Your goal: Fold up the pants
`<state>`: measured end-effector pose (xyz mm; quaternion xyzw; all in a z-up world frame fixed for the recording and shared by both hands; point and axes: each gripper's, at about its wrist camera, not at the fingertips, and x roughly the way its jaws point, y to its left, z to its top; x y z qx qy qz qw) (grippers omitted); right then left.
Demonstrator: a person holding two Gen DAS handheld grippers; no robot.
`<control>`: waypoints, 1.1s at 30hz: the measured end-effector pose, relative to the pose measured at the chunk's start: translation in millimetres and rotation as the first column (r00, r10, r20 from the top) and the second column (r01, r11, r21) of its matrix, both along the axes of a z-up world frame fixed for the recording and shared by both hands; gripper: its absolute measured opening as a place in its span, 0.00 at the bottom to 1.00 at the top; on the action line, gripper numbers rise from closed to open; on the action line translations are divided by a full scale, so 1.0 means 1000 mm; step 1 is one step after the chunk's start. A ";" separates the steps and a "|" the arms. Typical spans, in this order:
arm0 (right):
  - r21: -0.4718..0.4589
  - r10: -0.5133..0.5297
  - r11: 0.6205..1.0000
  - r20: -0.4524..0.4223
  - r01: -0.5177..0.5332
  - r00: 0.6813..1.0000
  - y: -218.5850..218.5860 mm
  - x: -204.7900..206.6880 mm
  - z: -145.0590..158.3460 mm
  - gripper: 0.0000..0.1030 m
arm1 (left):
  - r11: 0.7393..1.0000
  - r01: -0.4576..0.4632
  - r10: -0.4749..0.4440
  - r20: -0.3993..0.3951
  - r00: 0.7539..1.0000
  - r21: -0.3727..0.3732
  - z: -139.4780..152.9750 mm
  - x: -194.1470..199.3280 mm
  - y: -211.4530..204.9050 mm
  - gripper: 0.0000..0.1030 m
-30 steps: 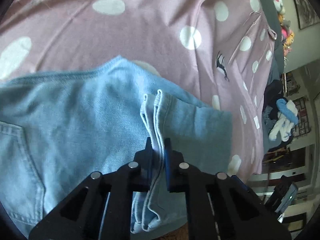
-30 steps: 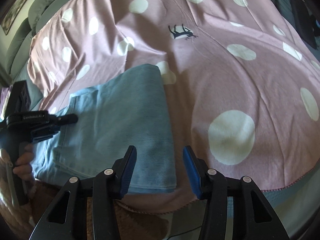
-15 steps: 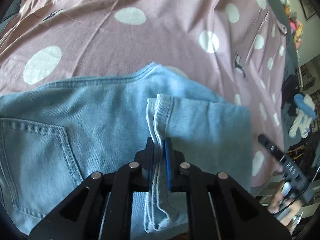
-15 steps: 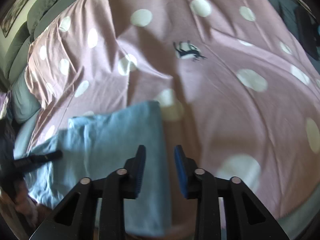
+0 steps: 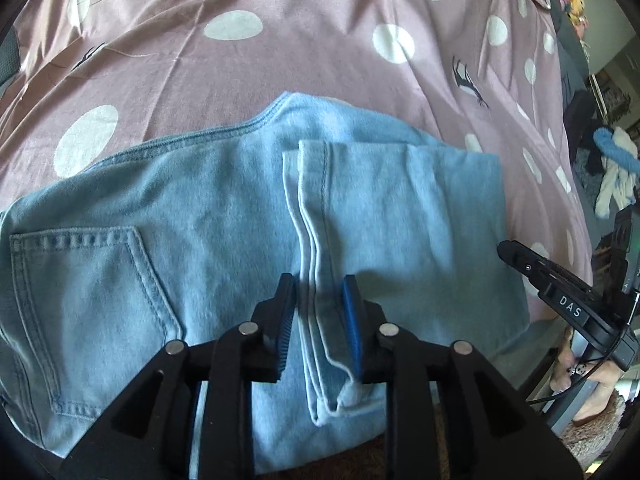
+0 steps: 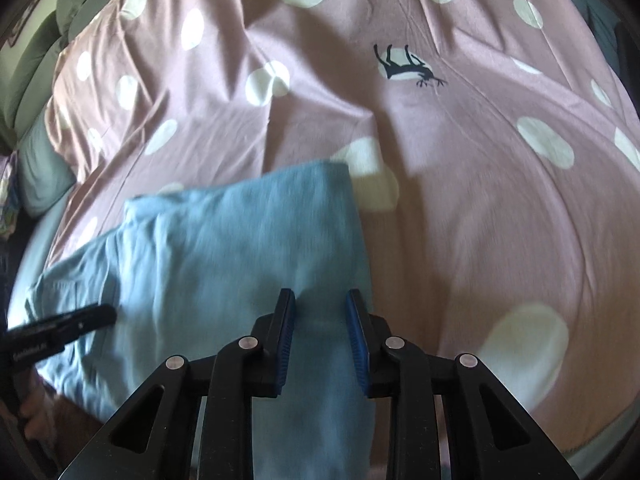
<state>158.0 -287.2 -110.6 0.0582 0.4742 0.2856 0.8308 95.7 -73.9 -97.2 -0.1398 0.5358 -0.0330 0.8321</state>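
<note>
Light blue jeans lie folded on a pink bedspread with white dots, a back pocket at the left. The leg hems lie doubled back over the seat. My left gripper is open, its jaws either side of the hem edge and loose of it. My right gripper is open over the fold's right end; it shows at the right of the left wrist view. The left gripper shows at the left of the right wrist view.
The bedspread spreads wide beyond the jeans, with a black animal print. Grey pillows lie at the far left. Clothes and clutter stand off the bed's right side. The bed's near edge runs just under the jeans.
My left gripper has opened and let go of the leg hems, which now lie on the seat. My right gripper has moved in over the fold's right end, its jaws narrower than before.
</note>
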 end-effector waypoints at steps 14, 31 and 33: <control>0.004 0.027 1.000 -0.030 -0.026 0.999 -0.012 -0.048 -0.012 0.28 | 1.000 -0.001 0.001 -0.011 1.000 0.004 0.000 -0.034 -0.005 0.33; -0.037 0.024 0.999 -0.015 -0.025 1.000 -0.007 -0.056 -0.011 0.28 | 0.995 -0.035 0.031 -0.049 0.998 -0.095 0.008 -0.064 0.005 0.45; -0.065 0.027 0.998 -0.004 -0.027 1.000 -0.004 -0.058 -0.009 0.28 | 0.995 -0.060 0.057 -0.027 0.998 -0.086 0.016 -0.071 0.011 0.52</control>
